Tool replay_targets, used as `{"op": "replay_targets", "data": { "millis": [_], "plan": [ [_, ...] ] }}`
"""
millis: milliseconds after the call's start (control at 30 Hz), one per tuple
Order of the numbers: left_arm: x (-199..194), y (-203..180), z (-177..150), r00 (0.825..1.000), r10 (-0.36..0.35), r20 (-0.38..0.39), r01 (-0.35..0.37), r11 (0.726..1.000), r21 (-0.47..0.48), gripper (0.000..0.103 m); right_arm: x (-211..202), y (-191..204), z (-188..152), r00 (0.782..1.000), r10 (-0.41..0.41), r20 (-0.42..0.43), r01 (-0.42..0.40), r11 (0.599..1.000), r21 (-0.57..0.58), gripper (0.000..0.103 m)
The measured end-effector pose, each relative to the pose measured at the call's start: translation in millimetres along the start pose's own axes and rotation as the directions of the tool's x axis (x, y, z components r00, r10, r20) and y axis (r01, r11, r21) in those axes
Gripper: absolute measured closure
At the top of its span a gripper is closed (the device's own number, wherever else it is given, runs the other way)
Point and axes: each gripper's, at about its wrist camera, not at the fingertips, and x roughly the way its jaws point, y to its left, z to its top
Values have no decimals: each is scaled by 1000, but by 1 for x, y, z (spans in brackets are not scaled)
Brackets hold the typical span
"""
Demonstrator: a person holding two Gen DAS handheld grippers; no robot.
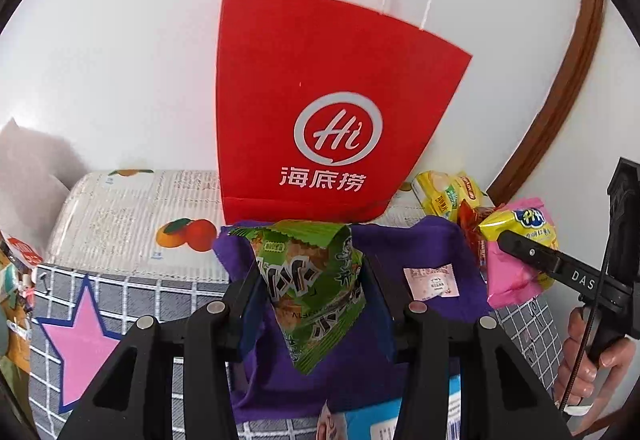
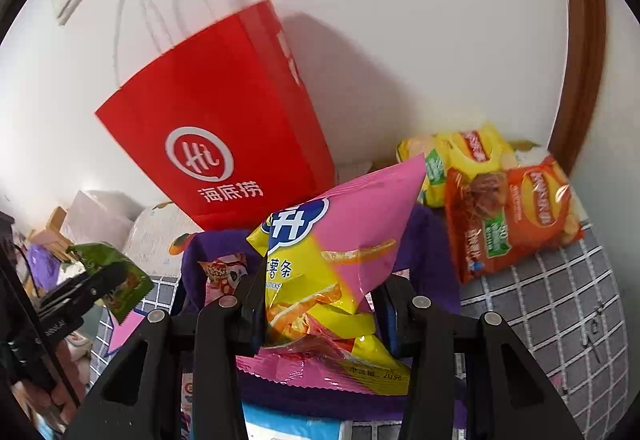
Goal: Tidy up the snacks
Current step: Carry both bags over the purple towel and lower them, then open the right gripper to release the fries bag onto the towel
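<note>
My left gripper (image 1: 310,282) is shut on a green snack packet (image 1: 312,280), held up in front of a red paper bag (image 1: 332,111) with white handles that stands against the wall. My right gripper (image 2: 318,304) is shut on a pink and yellow snack bag (image 2: 340,252), lifted over a purple cloth (image 2: 428,240). In the left wrist view the right gripper (image 1: 504,238) shows at the right with the pink bag (image 1: 516,264). In the right wrist view the left gripper (image 2: 108,276) shows at the left with the green packet (image 2: 120,272). The red bag (image 2: 224,119) stands behind.
Yellow (image 2: 468,151) and orange (image 2: 516,215) chip bags lie at the back right on a grey checked cover (image 2: 560,280). A small pink sachet (image 1: 430,282) rests on the purple cloth (image 1: 420,252). A fruit-print cushion (image 1: 140,215) lies left. Brown door trim (image 1: 568,71) rises right.
</note>
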Motion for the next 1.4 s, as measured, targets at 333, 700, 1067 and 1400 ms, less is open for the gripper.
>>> {"op": "replay_targets", "data": {
  "millis": [333, 700, 1067, 1400],
  "plan": [
    [34, 10, -8, 996, -2, -87, 1, 1000, -9, 59, 41, -21, -11, 987, -37, -154, 33, 999, -30, 59],
    [49, 8, -14, 989, -10, -145, 9, 1000, -12, 59, 89, -17, -31, 938, -73, -339, 49, 996, -80, 60],
    [58, -2, -20, 981, -17, -192, 19, 1000, 8, 59, 106, -10, -44, 906, -90, -413, 51, 993, -105, 56],
    [67, -7, -27, 970, -12, -241, 18, 1000, 22, 59, 92, -9, -36, 925, -88, -370, 64, 995, -77, 36]
  ]
}}
